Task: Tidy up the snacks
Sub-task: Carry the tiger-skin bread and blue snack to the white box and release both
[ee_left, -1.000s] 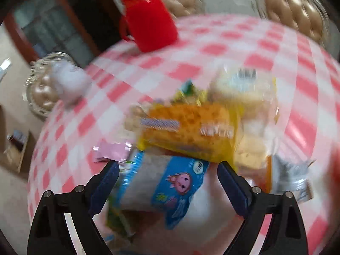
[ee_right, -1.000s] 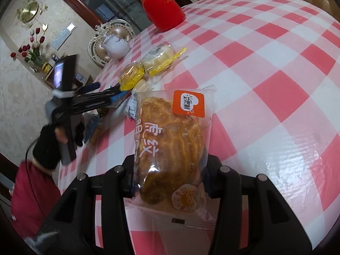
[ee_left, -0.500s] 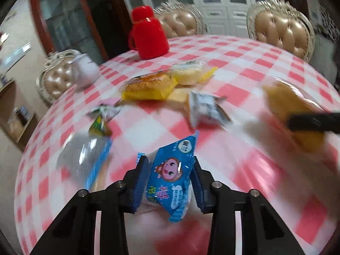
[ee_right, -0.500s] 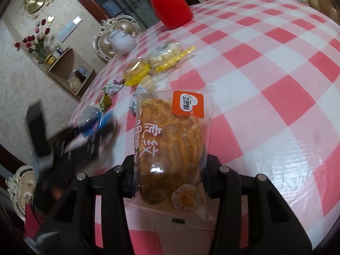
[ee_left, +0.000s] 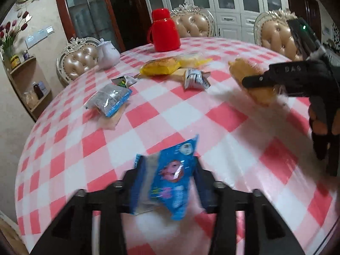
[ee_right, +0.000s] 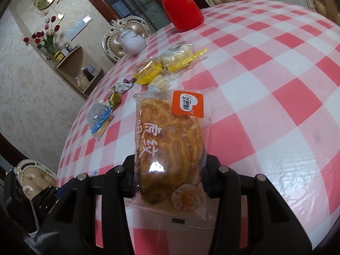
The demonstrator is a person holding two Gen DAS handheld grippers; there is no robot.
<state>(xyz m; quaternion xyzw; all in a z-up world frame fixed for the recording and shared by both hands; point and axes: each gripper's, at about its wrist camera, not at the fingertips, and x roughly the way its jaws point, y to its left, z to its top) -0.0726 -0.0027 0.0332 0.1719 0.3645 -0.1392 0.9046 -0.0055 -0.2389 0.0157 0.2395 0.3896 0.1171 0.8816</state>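
Left tool (ee_left: 164,177), jaws just opening, loosely straddles a light, crinkly blue snack packet (ee_left: 170,176). Right tool (ee_right: 170,172) clenches soft, crushable bagged bread (ee_right: 170,140); hold its sides gently.

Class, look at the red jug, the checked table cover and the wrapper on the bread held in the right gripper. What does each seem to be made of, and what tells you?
Red jug: probably moulded plastic, glossy, with soft highlights.
Checked table cover: likely vinyl or oilcloth, shiny, with wrinkled glare patches.
Bread wrapper: thin clear plastic film, printed, glinting, with the bread showing through.
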